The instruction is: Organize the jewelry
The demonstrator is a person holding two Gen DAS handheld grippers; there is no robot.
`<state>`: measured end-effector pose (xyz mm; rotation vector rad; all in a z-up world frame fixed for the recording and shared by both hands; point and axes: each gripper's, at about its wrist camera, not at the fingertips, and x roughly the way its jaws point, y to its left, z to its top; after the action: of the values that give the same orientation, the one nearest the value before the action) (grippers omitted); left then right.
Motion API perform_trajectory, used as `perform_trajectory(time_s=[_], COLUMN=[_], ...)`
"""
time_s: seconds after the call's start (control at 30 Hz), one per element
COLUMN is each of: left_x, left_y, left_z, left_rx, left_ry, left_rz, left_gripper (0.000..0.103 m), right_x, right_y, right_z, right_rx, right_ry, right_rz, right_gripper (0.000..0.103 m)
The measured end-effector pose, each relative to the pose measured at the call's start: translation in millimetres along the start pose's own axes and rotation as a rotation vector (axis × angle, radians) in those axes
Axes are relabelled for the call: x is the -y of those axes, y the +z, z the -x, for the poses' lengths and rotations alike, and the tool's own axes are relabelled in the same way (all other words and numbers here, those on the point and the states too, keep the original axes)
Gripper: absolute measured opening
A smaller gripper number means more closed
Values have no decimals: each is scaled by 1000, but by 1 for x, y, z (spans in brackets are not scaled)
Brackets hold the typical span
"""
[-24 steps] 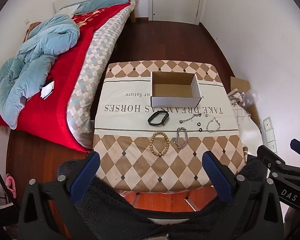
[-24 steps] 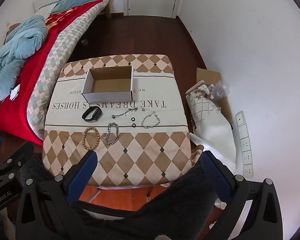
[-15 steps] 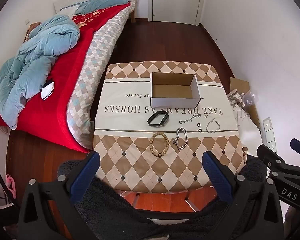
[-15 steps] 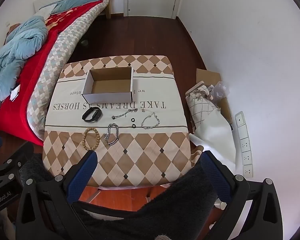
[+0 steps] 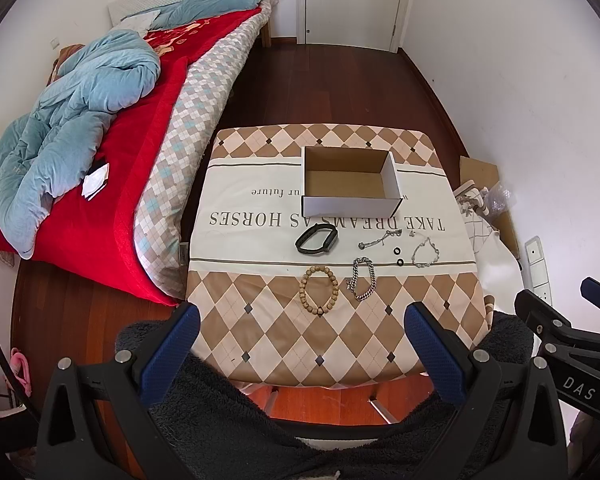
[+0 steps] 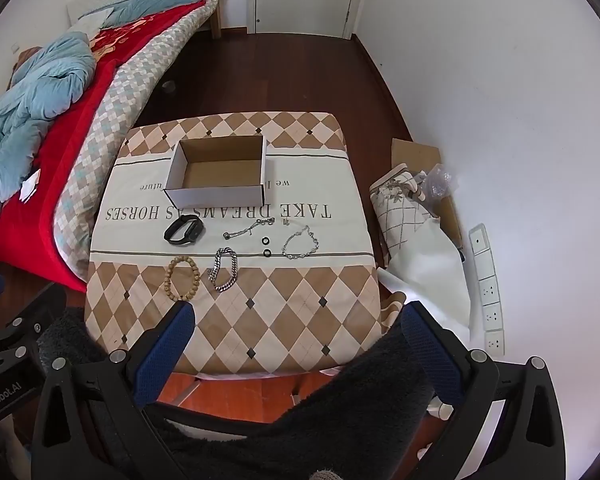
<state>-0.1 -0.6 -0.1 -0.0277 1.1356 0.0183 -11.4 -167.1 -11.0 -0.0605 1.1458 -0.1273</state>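
An open white cardboard box (image 5: 350, 182) (image 6: 220, 172) stands empty on a table with a checked cloth (image 5: 260, 320) (image 6: 292, 320). In front of it lie a black wristband (image 5: 317, 239) (image 6: 184, 230), a wooden bead bracelet (image 5: 318, 290) (image 6: 182, 279), a heavy silver chain bracelet (image 5: 363, 278) (image 6: 223, 269), a thin silver chain (image 5: 380, 239) (image 6: 247, 229), two small black rings (image 5: 398, 255) (image 6: 266, 246) and a fine silver bracelet (image 5: 425, 253) (image 6: 301, 242). My left gripper (image 5: 300, 342) and right gripper (image 6: 296, 338) are both open and empty, held high above the table's near edge.
A bed with a red blanket and blue duvet (image 5: 80, 100) runs along the left. Bags and cardboard (image 6: 416, 208) lie on the floor right of the table, next to a power strip (image 6: 488, 280). A white wall rises on the right, a door (image 5: 352, 0) at the back.
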Motion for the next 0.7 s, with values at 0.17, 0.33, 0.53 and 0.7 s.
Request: perform_trajectory(time_s=[0.17, 0.33, 0.53, 0.7], left_x=[1, 1, 1, 3], left_y=[6, 5, 7, 7], left_z=[5, 5, 5, 4], left_rx=[0, 0, 2, 0], left_ry=[-2, -2, -2, -4], left_rz=[1, 0, 1, 2], left_gripper=[103, 103, 103, 103], right_x=[0, 0, 0, 1], right_y=[0, 0, 0, 0], right_z=[0, 1, 1, 1], right_rx=[-1, -1, 0, 0], right_ry=[-1, -2, -3, -4], right_rz=[0, 0, 1, 1], right_gripper=[103, 103, 103, 103])
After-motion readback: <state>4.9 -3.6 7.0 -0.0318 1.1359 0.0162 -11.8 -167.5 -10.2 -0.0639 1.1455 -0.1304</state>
